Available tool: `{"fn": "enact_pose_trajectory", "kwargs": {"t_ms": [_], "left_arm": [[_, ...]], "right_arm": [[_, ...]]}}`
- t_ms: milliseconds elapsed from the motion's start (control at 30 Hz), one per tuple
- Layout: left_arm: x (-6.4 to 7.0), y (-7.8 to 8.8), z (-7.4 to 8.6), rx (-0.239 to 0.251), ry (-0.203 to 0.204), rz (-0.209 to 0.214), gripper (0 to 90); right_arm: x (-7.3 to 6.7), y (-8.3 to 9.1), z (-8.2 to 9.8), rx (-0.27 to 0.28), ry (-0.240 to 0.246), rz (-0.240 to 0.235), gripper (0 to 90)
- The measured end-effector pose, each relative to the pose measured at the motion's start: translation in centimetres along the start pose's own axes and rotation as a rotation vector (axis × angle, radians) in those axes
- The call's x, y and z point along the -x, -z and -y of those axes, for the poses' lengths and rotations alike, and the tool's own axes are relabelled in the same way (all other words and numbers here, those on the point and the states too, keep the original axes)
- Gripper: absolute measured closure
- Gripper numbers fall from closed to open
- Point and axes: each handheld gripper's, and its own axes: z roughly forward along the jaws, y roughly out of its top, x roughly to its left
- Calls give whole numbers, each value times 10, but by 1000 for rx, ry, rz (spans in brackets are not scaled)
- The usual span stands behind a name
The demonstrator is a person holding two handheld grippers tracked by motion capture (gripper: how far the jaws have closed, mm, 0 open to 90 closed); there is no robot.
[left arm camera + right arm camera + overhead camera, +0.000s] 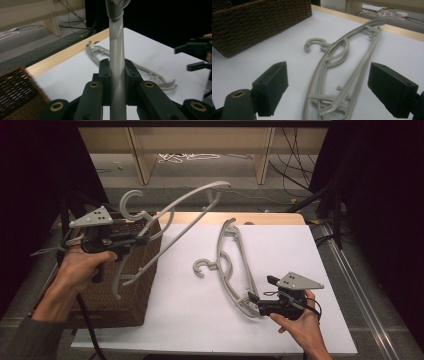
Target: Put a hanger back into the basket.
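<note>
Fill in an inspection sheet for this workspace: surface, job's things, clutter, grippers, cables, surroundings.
Surface: white table, wooden strip along its far edge.
Job's things: one grey hanger lifted over the wicker basket; a second grey hanger lying flat on the table.
Clutter: nothing seen.
Grippers: left gripper shut on the lifted hanger's bar; right gripper open, jaws either side of the flat hanger's end.
Cables: one trails from the left gripper; more on the floor behind.
Surroundings: wooden frame legs, dark curtains.
</note>
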Motion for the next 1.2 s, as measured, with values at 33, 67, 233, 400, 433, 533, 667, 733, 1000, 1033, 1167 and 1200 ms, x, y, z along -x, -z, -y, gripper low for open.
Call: {"fn": "enact_pose_trajectory", "kwargs": {"t_ms": [33, 67, 233, 400, 433, 533, 667, 733, 1000, 1033, 1167, 1200], "left_arm": [[-8, 3, 3, -2, 13, -18, 793], [-12, 5, 5, -2, 17, -31, 793], [-32, 14, 15, 13, 32, -91, 794], [-57, 29, 30, 4, 30, -173, 793], [-61, 32, 33, 1, 33, -188, 793], [-70, 38, 43, -8, 40, -216, 793], [-80, 47, 57, -25, 49, -247, 793], [-84, 50, 62, -32, 50, -258, 793], [-96, 59, 84, -55, 55, -280, 793], [-96, 59, 86, -61, 55, -284, 793], [-98, 59, 94, -74, 54, -287, 793], [-100, 60, 99, -78, 59, -294, 793]], "right_arm": [[0, 0, 1, 3, -1, 3, 174], [-1, -1, 1, 5, -4, 5, 173], [-1, -3, 4, -4, -8, 0, 170], [-2, -6, 6, -17, -27, -11, 170], [-1, -5, 6, -21, -17, 2, 170], [0, -5, 7, -14, -11, 2, 170], [0, -6, 8, -20, -13, -2, 170], [0, -7, 8, -26, -12, -2, 170], [-1, -8, 9, -31, -11, -8, 171], [-1, -8, 10, -32, -12, -7, 171], [-1, -8, 11, -40, -12, -1, 171], [-1, -8, 10, -44, -12, -1, 171]]}}
